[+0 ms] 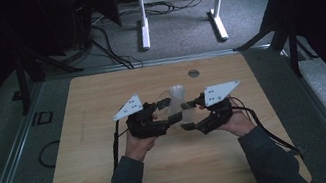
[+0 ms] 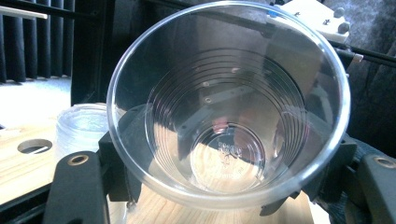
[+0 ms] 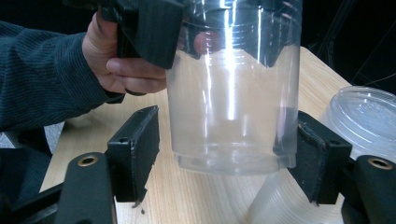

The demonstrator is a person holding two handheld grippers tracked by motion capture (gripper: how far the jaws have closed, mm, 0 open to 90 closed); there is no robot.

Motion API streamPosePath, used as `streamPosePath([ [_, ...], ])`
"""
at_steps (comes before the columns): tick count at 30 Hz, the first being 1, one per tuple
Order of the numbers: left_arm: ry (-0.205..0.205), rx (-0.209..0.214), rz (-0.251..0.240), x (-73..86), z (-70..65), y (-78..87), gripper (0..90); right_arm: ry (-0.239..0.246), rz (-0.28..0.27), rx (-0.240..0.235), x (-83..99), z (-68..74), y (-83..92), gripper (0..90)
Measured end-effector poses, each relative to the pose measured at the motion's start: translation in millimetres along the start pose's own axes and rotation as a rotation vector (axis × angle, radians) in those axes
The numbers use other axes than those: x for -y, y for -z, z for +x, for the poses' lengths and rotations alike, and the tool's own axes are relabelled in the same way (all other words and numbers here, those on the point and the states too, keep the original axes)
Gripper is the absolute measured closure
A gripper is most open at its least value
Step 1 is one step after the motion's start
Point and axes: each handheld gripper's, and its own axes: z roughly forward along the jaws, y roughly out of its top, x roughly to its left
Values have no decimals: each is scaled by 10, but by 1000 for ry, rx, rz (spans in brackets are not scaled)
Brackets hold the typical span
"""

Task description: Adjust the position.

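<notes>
A clear plastic cup (image 1: pixel 178 110) is held above the wooden table (image 1: pixel 116 181) between both hands. My left gripper (image 2: pixel 224 186) is shut on it near the rim, and the cup (image 2: pixel 229 107) opens toward that camera. One of the left fingers (image 3: pixel 144 32) presses the cup's upper wall in the right gripper view. My right gripper (image 3: pixel 229 163) stands open around the cup's base (image 3: pixel 229 140). Its left pad (image 3: pixel 135 149) is clearly apart from the wall, and its right pad (image 3: pixel 322 158) sits close against it. In the high view the left gripper (image 1: pixel 168 111) and right gripper (image 1: pixel 187 115) face each other at mid-table.
A stack of clear cups (image 1: pixel 177 91) rests on the table just behind the grippers, also seen as the stack (image 3: pixel 364 116) and the stack (image 2: pixel 81 128). A round cable hole (image 1: pixel 193 73) lies farther back. White desk legs (image 1: pixel 144 23) stand beyond the table.
</notes>
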Motion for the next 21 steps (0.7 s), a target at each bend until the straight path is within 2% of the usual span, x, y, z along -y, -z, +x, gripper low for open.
streamPosePath([
  [15, -5, 2, 5, 5, -5, -10, 288, -5, 16, 9, -18, -32, 30, 284],
  [21, -13, -5, 12, 2, -6, -4, 289, 8, 52, 4, -70, -28, 36, 245],
])
